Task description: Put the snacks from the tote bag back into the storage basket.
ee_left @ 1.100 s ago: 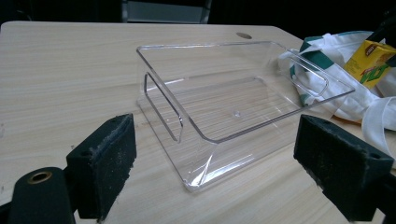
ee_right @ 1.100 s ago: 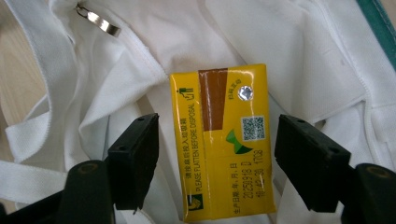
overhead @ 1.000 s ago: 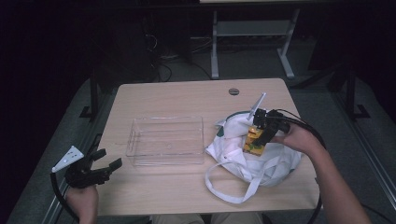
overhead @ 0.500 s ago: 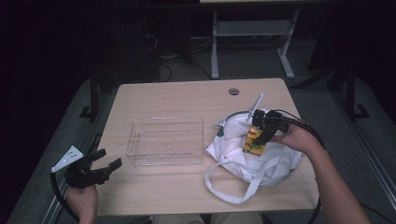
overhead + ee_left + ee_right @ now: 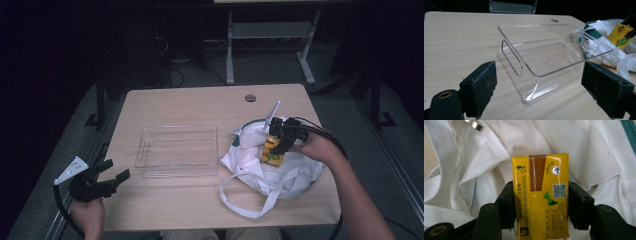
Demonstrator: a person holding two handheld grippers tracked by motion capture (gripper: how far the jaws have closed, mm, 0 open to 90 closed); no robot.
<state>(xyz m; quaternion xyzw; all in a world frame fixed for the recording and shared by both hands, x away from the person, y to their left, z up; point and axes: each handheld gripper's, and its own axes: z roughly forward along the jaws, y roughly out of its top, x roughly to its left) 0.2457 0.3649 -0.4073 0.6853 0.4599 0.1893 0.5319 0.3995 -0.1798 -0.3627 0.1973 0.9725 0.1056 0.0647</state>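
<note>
A yellow drink carton (image 5: 271, 152) stands upright over the open white cloth bag (image 5: 260, 172) at the table's right. My right gripper (image 5: 278, 146) reaches it from the right. Its jaws have just been closing, and in the right gripper view the two black pads (image 5: 507, 202) press on both sides of the carton (image 5: 541, 195), so the right gripper (image 5: 541, 203) is shut on it. My left gripper (image 5: 116, 170) hovers off the table's front left corner with its jaws wide apart. In the left gripper view it (image 5: 541, 87) faces a clear plastic tray (image 5: 534, 25) and holds nothing.
The clear tray (image 5: 177, 128) sits mid-table, just left of the bag. A white strap (image 5: 240, 200) loops from the bag toward the front edge. A round cable hole (image 5: 250, 98) marks the table's far side. A metal desk frame (image 5: 230, 55) stands behind.
</note>
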